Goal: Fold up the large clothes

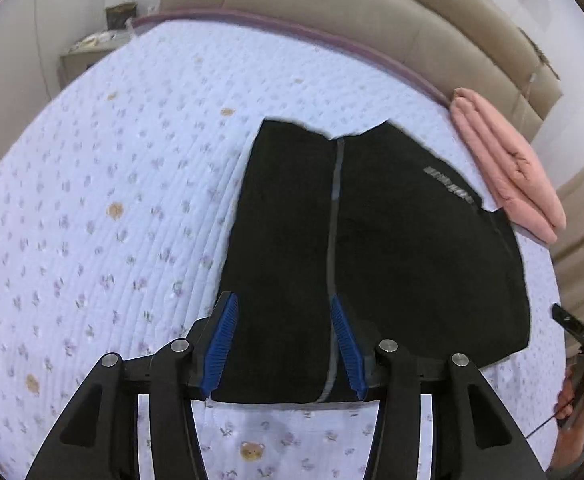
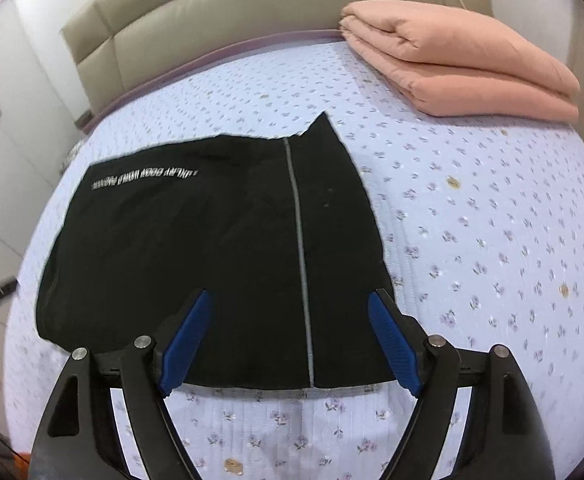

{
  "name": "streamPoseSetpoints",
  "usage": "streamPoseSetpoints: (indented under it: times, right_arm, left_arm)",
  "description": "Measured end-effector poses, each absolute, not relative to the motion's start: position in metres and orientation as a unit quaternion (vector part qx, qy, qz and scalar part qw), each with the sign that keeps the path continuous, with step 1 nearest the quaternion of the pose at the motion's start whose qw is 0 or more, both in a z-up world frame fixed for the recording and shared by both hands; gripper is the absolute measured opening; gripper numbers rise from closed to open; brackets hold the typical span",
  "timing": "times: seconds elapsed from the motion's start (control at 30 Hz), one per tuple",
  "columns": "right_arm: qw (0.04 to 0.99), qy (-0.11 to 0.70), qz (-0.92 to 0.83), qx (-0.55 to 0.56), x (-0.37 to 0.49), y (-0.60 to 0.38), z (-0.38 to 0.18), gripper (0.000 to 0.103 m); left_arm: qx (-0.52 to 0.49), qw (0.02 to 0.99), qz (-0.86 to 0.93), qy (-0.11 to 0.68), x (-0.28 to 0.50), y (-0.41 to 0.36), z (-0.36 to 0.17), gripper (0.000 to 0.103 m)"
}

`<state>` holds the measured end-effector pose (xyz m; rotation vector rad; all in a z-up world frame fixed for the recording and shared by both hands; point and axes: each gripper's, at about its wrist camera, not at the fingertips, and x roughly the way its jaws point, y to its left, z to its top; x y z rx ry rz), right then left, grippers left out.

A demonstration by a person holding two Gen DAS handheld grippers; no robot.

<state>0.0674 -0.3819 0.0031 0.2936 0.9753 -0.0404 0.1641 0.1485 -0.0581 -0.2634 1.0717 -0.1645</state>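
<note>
A black garment (image 1: 392, 248) with a grey zipper line and pale lettering lies folded flat on the bed; the right wrist view shows the same black garment (image 2: 211, 248). My left gripper (image 1: 283, 304) hangs above its near edge, open, with nothing between the blue pads. My right gripper (image 2: 289, 300) also hovers over the near edge, open wide and empty. The right gripper's black frame and a hand show at the right edge of the left wrist view.
The floral quilted bedspread (image 1: 111, 200) covers the bed. A folded pink blanket (image 2: 460, 64) lies at the back right near the beige padded headboard (image 2: 211, 12); the pink blanket (image 1: 508, 176) sits right beside the garment. A nightstand (image 1: 87, 52) stands at the far left corner.
</note>
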Motion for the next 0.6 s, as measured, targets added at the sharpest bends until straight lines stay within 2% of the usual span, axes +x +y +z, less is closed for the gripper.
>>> streamPoseSetpoints:
  times: [0.17,0.37,0.5,0.6]
  right_arm:
    - [0.867,0.474,-0.035,0.150,0.075,-0.397,-0.005,0.088]
    - [0.849,0.491,-0.027,0.196,0.093,-0.416,-0.043,0.088]
    - [0.838,0.502,-0.026,0.212,0.102,-0.427,-0.069,0.088]
    - [0.828,0.497,-0.010,0.260,0.101,-0.443,-0.088,0.101]
  left_arm:
    - [-0.147,0.830,-0.078,0.533,0.179,0.164,-0.099,0.051]
    - [-0.204,0.810,-0.129,0.534,0.190,0.180,-0.119,0.052]
    - [-0.229,0.796,-0.135,0.544,0.194,0.184,-0.133,0.062]
    - [-0.249,0.786,-0.137,0.549,0.196,0.187,-0.142,0.071]
